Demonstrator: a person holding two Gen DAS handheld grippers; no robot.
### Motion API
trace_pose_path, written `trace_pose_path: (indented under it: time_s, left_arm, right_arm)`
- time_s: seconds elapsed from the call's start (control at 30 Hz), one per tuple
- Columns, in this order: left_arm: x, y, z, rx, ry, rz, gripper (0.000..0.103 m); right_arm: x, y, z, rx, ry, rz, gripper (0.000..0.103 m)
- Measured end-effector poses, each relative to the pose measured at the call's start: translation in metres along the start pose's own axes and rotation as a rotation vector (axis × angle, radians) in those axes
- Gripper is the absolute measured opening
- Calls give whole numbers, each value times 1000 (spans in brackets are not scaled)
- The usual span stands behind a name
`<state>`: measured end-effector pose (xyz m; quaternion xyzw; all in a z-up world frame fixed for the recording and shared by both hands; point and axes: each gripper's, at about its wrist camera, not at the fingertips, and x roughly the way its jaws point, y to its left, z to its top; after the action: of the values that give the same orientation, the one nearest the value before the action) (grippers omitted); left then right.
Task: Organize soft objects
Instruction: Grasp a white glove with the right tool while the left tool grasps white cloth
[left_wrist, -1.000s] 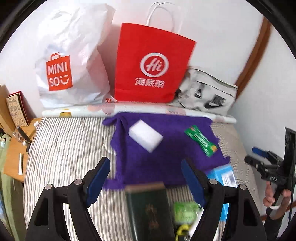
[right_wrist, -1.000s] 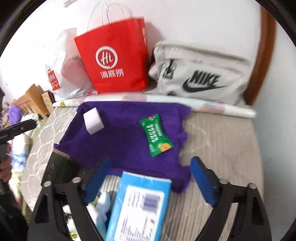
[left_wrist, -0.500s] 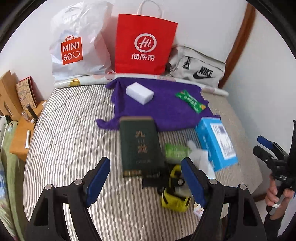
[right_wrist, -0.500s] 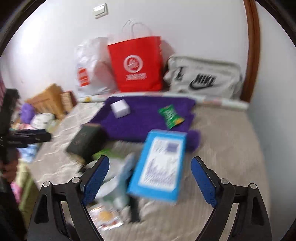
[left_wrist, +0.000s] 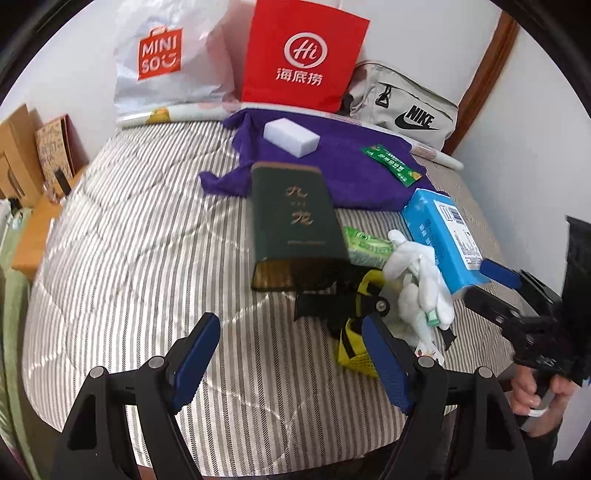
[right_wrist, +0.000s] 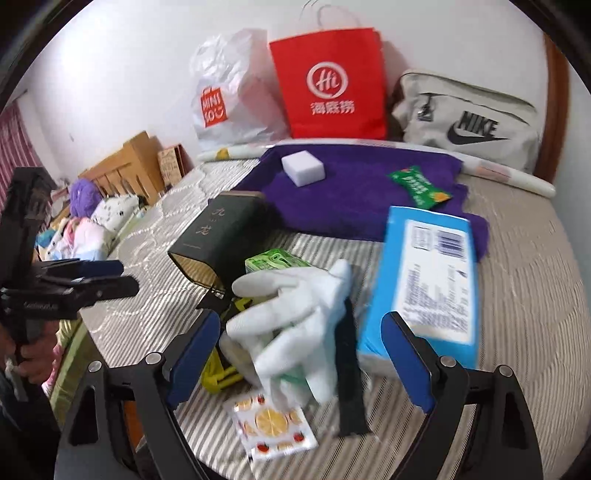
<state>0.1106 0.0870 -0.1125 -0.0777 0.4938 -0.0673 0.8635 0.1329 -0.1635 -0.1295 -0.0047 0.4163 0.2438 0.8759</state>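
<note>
You are lining up to pick. Your right gripper (right_wrist: 299, 354) is spread wide and empty, with the white glove (right_wrist: 291, 321) just ahead between its fingers. Your left gripper (left_wrist: 291, 362) is spread too, over bare bed. Next, maybe close on the glove.

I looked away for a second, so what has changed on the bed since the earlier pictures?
Both grippers pulled back from the purple towel; the near clutter, with the white glove, has come into view. The left gripper and right gripper stay open and empty. Nothing on the bed moved.
</note>
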Motion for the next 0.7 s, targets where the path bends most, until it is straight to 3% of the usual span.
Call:
trace_pose_path:
  time_s: [0.13, 0.17, 0.23, 0.3, 0.37, 0.5, 0.7]
  left_arm:
    - [3, 9, -5, -14, 6, -10, 77]
    - [4, 12, -6, -18, 8, -14, 77]
    - [6, 16, -8, -30, 11, -26, 77]
    - [8, 19, -11, -38, 17, -47, 77]
    - [9, 21, -13, -42, 21, -54, 77]
    - [11, 20, -15, -27, 15, -46, 77]
    - [22, 8, -16, -10, 18, -76, 77]
  right_arm:
    - [24, 16, 6, -40, 38, -16, 86]
    - [31, 20, 7, -58, 50, -34, 81]
    - [45, 23, 8, -72, 81, -78, 62]
    - [61, 19, 9, -46, 133, -70, 28]
    - [62, 14, 10, -20, 126, -62, 14]
    - [25, 10, 17, 0, -11, -1, 13]
    - [-15, 4, 20, 29, -99, 35, 12]
